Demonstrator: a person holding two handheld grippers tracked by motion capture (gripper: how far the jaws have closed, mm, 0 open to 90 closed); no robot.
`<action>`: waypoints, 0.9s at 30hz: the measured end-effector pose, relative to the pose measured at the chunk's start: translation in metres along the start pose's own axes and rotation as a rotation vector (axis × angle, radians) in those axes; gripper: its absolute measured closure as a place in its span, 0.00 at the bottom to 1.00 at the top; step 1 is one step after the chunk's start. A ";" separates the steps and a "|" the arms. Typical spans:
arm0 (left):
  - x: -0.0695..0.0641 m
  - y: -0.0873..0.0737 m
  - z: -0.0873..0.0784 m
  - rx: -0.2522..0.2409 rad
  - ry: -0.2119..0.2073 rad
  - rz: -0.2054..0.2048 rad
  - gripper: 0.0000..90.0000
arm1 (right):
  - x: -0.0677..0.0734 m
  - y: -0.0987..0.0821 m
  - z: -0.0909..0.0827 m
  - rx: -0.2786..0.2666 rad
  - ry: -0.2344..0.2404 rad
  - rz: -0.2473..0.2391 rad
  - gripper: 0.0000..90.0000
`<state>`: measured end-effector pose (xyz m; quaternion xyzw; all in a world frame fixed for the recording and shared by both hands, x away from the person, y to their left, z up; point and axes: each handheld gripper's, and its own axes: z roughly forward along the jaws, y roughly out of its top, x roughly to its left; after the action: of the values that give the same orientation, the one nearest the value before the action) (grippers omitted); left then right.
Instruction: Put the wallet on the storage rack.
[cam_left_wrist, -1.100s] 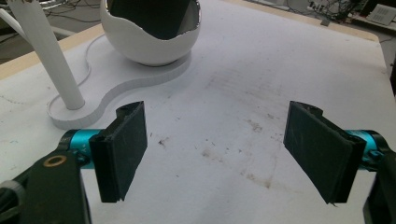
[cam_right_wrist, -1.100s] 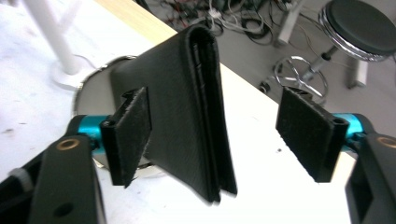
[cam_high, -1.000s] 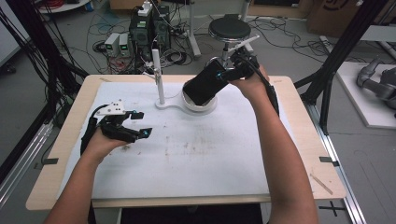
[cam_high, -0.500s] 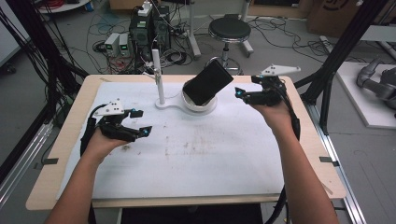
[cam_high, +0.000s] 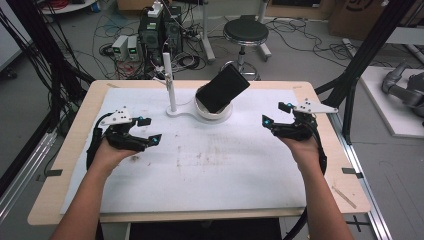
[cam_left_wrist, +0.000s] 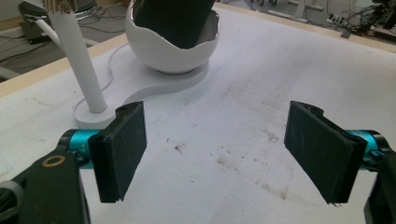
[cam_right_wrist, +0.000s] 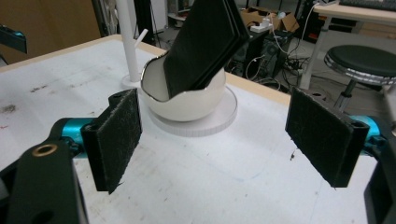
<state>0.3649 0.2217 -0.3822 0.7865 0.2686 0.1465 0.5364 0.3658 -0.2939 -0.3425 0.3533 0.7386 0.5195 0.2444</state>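
White surface (cam_high: 210, 170) carries the black phone (cam_high: 222, 89) leaning in the white cup stand (cam_high: 214, 111); my right gripper (cam_high: 275, 116), jaws just widened and empty, sits right of it, left gripper (cam_high: 149, 131) open—I'd keep both well clear.

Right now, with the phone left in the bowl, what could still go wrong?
1. The phone leans tilted in the bowl, most of it above the rim; a knock could tip it out.
2. The bowl's stand carries a thin post; either open gripper moving back in might catch it.
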 end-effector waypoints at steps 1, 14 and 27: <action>0.001 0.000 0.000 -0.001 0.001 0.001 0.23 | -0.001 -0.005 -0.001 -0.005 0.002 0.006 0.21; 0.006 -0.003 0.001 -0.023 0.019 -0.025 0.21 | -0.010 -0.056 -0.003 0.030 -0.024 0.089 0.20; 0.004 -0.005 0.001 -0.028 0.032 -0.023 0.21 | -0.009 -0.062 0.002 0.044 -0.027 0.109 0.20</action>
<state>0.3677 0.2249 -0.3876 0.7734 0.2839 0.1568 0.5446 0.3565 -0.3130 -0.4017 0.4052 0.7262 0.5109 0.2176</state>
